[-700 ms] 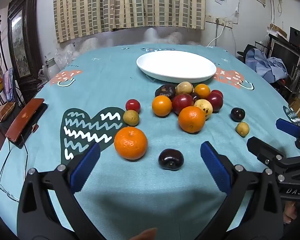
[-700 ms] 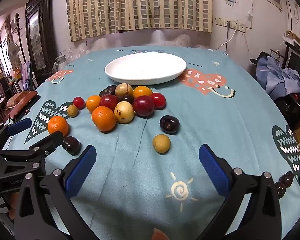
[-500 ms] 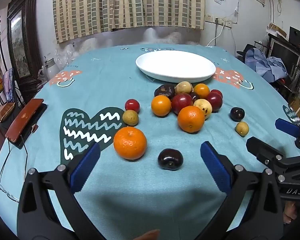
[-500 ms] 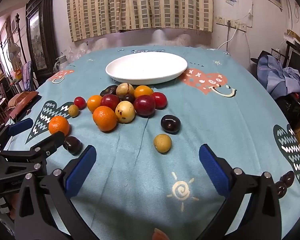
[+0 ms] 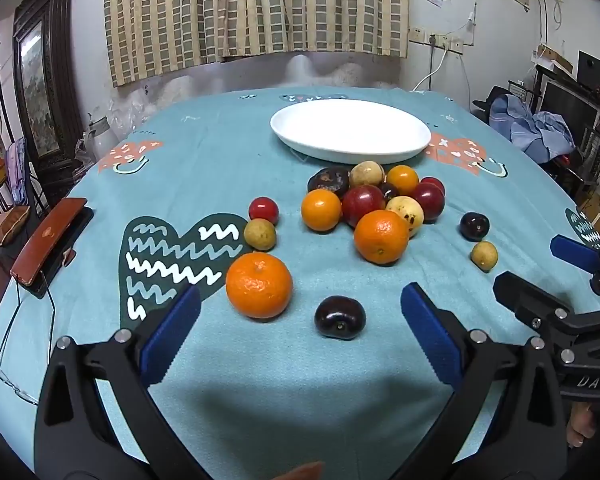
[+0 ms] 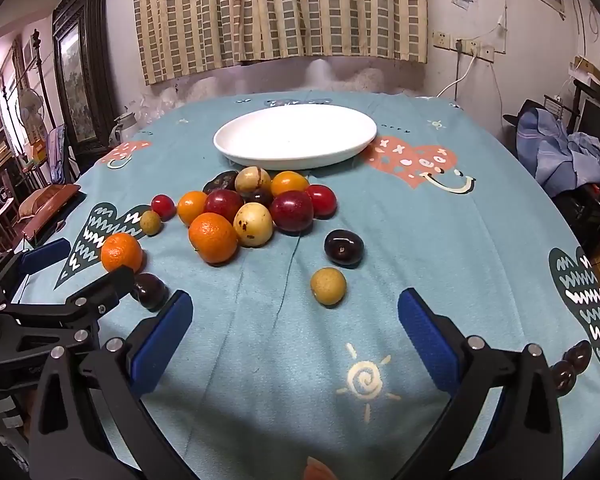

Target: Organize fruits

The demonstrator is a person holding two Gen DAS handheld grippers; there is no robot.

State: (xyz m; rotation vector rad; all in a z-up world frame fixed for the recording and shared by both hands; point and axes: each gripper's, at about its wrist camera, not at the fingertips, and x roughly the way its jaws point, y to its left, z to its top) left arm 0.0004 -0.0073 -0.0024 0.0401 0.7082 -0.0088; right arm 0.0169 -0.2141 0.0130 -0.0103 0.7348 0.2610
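An empty white plate (image 5: 350, 134) (image 6: 296, 138) lies at the far middle of the round table. In front of it is a heap of oranges, red plums and yellow fruits (image 5: 376, 204) (image 6: 252, 208). Nearer me lie a big orange (image 5: 259, 285) (image 6: 121, 252) and a dark plum (image 5: 340, 317) (image 6: 150, 290). My left gripper (image 5: 296, 328) hangs open just short of these two, with nothing between its fingers. My right gripper (image 6: 294, 328) is open too, a little short of a small yellow fruit (image 6: 328, 286) and another dark plum (image 6: 343, 248).
The table wears a teal cloth (image 5: 204, 168) with heart prints. A red-brown case (image 5: 48, 240) and glasses (image 5: 16, 376) sit at the left edge. Two dark fruits (image 6: 572, 362) lie near the right edge. A chair with blue clothes (image 5: 540, 132) stands beyond the table on the right.
Both views have shifted very slightly. The fruits and the plate lie where they were, and both grippers stay wide open.
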